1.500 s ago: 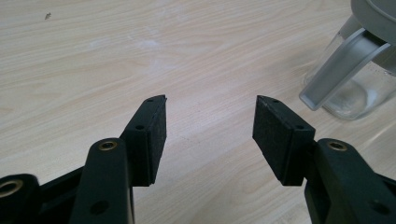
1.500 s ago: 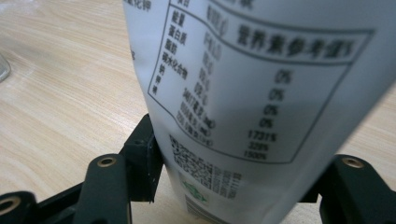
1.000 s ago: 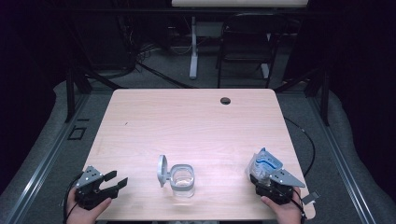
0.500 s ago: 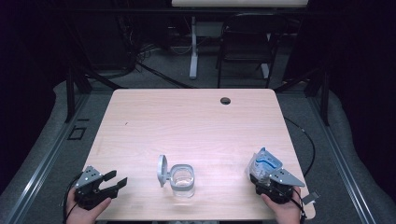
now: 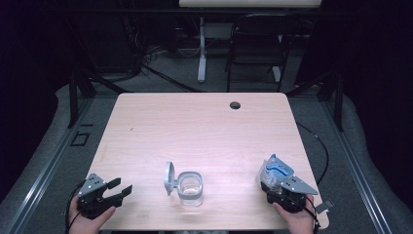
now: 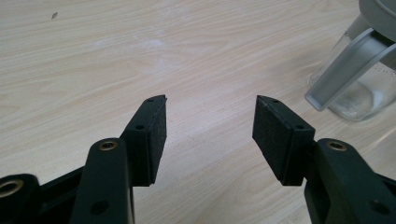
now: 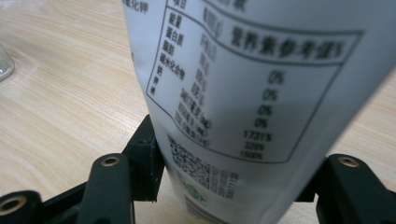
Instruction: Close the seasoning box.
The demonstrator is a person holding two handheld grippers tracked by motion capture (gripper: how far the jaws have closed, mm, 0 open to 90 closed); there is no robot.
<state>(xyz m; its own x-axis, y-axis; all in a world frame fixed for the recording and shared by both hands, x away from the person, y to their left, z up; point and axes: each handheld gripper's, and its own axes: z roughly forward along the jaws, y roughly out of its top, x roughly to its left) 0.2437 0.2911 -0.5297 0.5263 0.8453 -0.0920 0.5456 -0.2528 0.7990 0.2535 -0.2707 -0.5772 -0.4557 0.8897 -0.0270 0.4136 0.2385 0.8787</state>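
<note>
table (image 5: 204,126): pale wood grain, with one small black round hole
pouch (image 7: 261,79): white with grey printed text and a boxed table on this side; blue and white on the side seen from above
container (image 5: 190,187): clear, with a grey hinged lid
left hand-held gripper (image 5: 116,189): black, grey top plate
right hand-held gripper (image 5: 278,187): black, grey top plate

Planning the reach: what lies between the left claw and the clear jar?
Nothing: in the high view, bare table separates the open left claw from the clear jar, lid flipped open.
</note>
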